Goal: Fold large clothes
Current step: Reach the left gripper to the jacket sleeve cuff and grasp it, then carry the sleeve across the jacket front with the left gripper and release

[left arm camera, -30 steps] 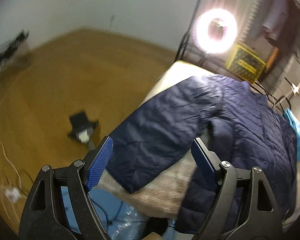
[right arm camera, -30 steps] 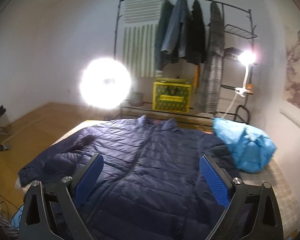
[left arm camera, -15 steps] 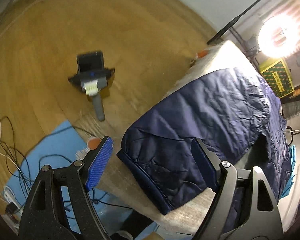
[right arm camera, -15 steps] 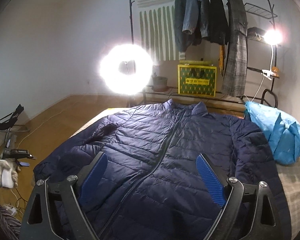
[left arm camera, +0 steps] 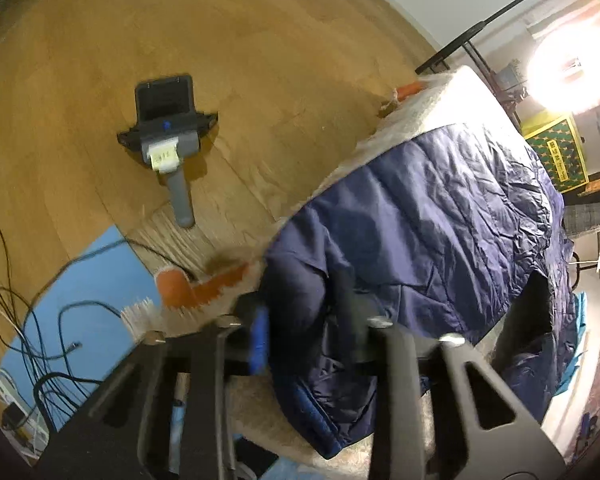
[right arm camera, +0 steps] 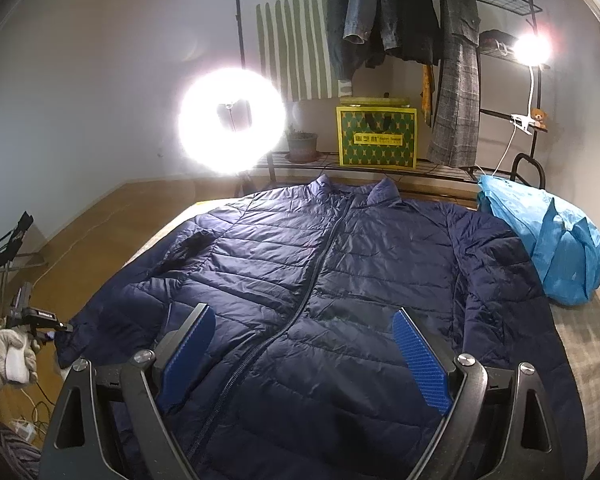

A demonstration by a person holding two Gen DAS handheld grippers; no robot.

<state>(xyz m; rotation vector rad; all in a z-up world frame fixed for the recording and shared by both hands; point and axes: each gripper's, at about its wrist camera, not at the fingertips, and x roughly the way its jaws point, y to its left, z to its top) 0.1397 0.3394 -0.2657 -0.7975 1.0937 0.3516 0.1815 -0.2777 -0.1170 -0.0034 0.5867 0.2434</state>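
The navy quilted puffer jacket (right arm camera: 340,280) lies front-up and zipped across the bed, its one sleeve (left arm camera: 380,248) draped toward the bed's edge. The left gripper (left arm camera: 304,332) is pinched down on that sleeve's cuff end, jaws nearly together. The right gripper (right arm camera: 304,356) hovers over the jacket's lower front, jaws spread wide, holding nothing. A crumpled light-blue plastic bag (right arm camera: 556,248) sits beside the other sleeve.

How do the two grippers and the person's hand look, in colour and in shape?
The right gripper has a black frame with triangular cut-outs, silver screws, and two fingers with ribbed blue pads. The left gripper looks the same: black frame, blue pad. The left hand wears a grey knitted glove and grips a white handle.
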